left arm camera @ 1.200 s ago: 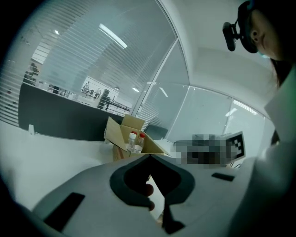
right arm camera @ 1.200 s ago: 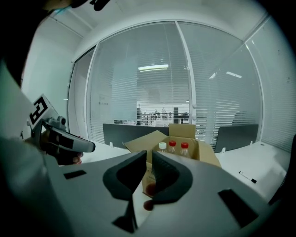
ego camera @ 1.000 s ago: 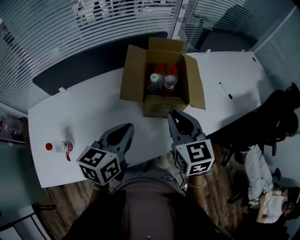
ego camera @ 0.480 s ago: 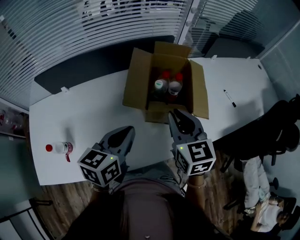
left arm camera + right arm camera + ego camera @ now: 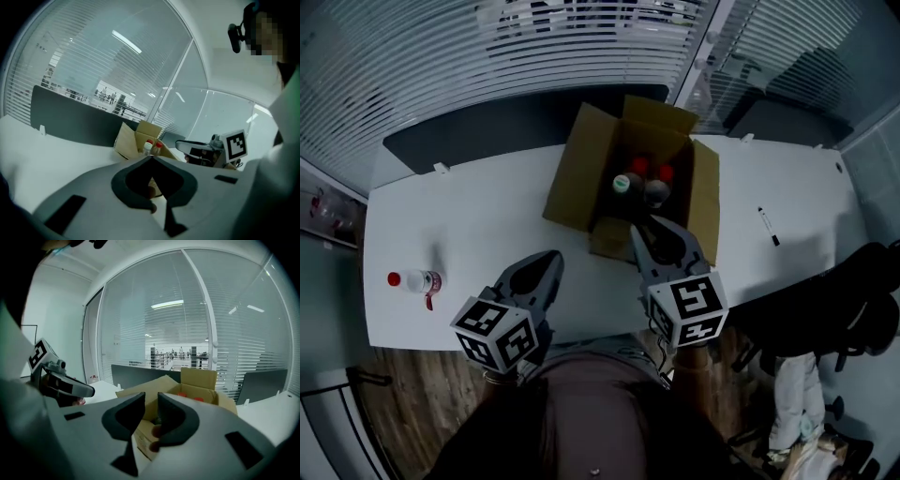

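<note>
My left gripper (image 5: pixel 546 259) (image 5: pixel 151 158) is shut and empty, held over the near edge of the white table (image 5: pixel 478 225). My right gripper (image 5: pixel 645 228) (image 5: pixel 151 397) has its jaws a narrow slit apart with nothing between them. It hovers just before the near wall of an open cardboard box (image 5: pixel 577 178) (image 5: pixel 201 378) (image 5: pixel 139 135). Inside the box stand a white-capped bottle (image 5: pixel 622 183) and two red-capped bottles (image 5: pixel 639 166). Another red-capped bottle (image 5: pixel 414 280) lies on the table at the far left, well away from both grippers.
A black marker (image 5: pixel 766 226) lies on the table's right part. A dark partition panel (image 5: pixel 487 131) runs along the far edge, with glass walls and blinds behind. A black office chair (image 5: pixel 862 291) stands at the right. Wooden floor shows below the near edge.
The head view has shifted, so the box now sits closer to my right gripper's tips. The right jaws have parted slightly. The left jaws stay together.
</note>
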Demonstrator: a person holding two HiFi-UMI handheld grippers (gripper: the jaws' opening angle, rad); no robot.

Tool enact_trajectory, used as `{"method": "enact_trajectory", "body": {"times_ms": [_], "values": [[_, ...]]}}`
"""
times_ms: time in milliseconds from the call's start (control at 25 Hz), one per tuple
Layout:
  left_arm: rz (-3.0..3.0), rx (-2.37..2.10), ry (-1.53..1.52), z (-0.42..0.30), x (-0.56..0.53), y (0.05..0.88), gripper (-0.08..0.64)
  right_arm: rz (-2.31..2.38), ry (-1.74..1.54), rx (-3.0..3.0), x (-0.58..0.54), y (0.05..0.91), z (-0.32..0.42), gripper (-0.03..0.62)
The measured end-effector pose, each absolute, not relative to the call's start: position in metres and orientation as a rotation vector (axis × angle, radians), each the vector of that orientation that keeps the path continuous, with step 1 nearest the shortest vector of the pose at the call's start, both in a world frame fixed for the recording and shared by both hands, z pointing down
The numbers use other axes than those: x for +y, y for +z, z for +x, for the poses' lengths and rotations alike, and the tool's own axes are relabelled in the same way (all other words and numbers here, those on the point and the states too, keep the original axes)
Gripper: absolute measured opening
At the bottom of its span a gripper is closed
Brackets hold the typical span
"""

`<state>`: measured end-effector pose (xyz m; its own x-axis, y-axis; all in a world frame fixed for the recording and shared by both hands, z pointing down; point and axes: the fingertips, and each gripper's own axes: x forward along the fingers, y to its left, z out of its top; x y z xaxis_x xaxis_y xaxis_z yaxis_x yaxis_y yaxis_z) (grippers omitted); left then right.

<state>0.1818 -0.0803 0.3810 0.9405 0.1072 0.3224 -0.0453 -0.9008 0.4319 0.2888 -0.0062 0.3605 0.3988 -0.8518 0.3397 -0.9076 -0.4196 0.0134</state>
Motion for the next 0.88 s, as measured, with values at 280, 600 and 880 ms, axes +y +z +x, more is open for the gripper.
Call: {"method": "enact_trajectory", "body": {"times_ms": [280,600,880], "values": [[2.639,-0.044,0.481,0.194,-0.08,0.385,0.006,2.387,0.438,-1.635,-0.012,0.363,0.311,0.094],[2.631,-0.131,0.487,0.203,-0.085,0.39,0.006,2.339,0.453,-1.707,-0.028,0.368,0.331,0.106],[2.606,-0.191,0.495,0.208,-0.095,0.398,0.005,2.276,0.506,-1.751,-0.043,0.385,0.343,0.109]]}}
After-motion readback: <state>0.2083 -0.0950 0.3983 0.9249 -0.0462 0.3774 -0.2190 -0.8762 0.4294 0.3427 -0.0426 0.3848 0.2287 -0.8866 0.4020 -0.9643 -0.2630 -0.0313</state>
